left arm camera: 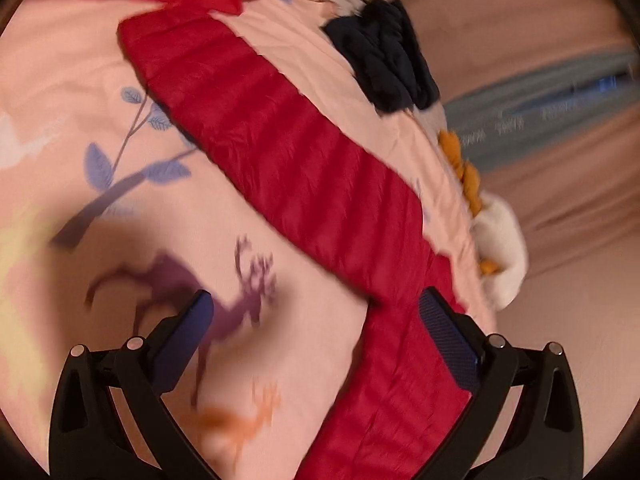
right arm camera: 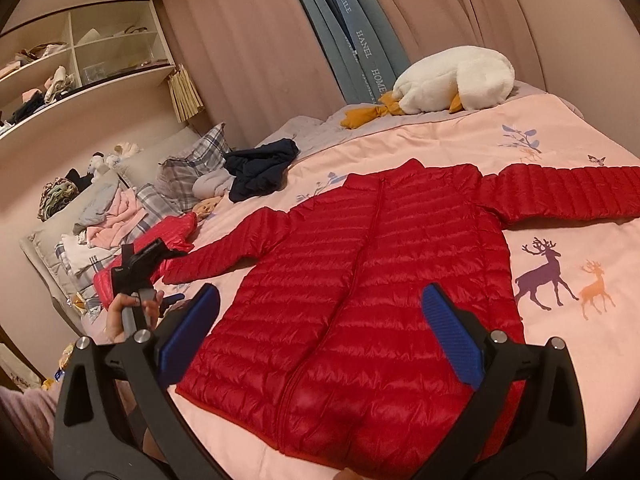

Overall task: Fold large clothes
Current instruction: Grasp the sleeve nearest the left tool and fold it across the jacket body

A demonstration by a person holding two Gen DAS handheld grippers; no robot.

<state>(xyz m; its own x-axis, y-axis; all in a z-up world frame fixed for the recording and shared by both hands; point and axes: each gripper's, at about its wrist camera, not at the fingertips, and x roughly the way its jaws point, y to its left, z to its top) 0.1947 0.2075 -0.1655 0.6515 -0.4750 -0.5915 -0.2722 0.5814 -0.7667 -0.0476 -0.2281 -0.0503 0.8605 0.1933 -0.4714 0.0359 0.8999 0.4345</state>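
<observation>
A red quilted puffer jacket [right arm camera: 360, 280] lies flat, front up and zipped, on the pink bedspread [right arm camera: 440, 136], both sleeves spread out sideways. My right gripper [right arm camera: 320, 316] is open above the jacket's lower body, empty. In the left wrist view, blurred, one red sleeve [left arm camera: 280, 136] runs diagonally across the bedspread [left arm camera: 60, 80]; my left gripper [left arm camera: 316, 320] is open over the sleeve's lower end, with nothing between its fingers. The left gripper's body [right arm camera: 138, 268], held in a hand, shows at the left of the right wrist view.
A dark navy garment [right arm camera: 260, 168] lies crumpled beyond the jacket, also in the left wrist view [left arm camera: 384, 52]. A white plush goose [right arm camera: 452, 80] lies at the far bed edge. Pillows and piled clothes [right arm camera: 112, 216] sit at the left. A second red garment [right arm camera: 176, 232] lies there.
</observation>
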